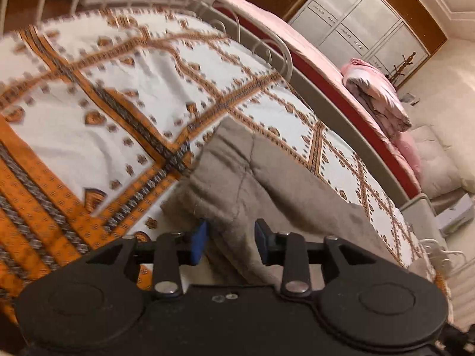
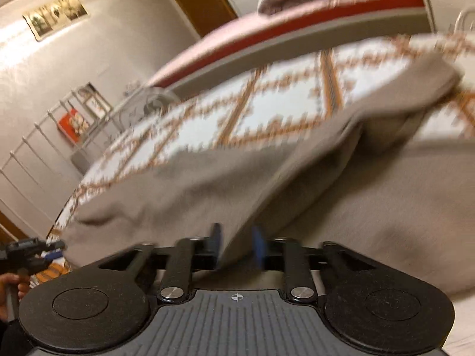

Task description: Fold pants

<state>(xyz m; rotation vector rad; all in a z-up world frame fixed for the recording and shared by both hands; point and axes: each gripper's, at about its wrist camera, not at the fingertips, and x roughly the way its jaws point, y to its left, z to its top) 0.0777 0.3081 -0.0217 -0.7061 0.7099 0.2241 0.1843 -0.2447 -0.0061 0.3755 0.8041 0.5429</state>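
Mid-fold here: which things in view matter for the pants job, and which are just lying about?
Job: grey pants; left gripper; right gripper; patterned bedspread they lie on.

Lying about: pink bedding on the next bed; wardrobe; wall picture.

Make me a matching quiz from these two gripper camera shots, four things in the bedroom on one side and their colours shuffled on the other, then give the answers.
Things:
1. pants
2. bedspread
3. folded quilt
4. finger pads of the left gripper

Colours:
A. blue
B. pink
C. white with orange pattern
D. grey-brown

Pairs: 1-D, 2-C, 3-B, 4-A
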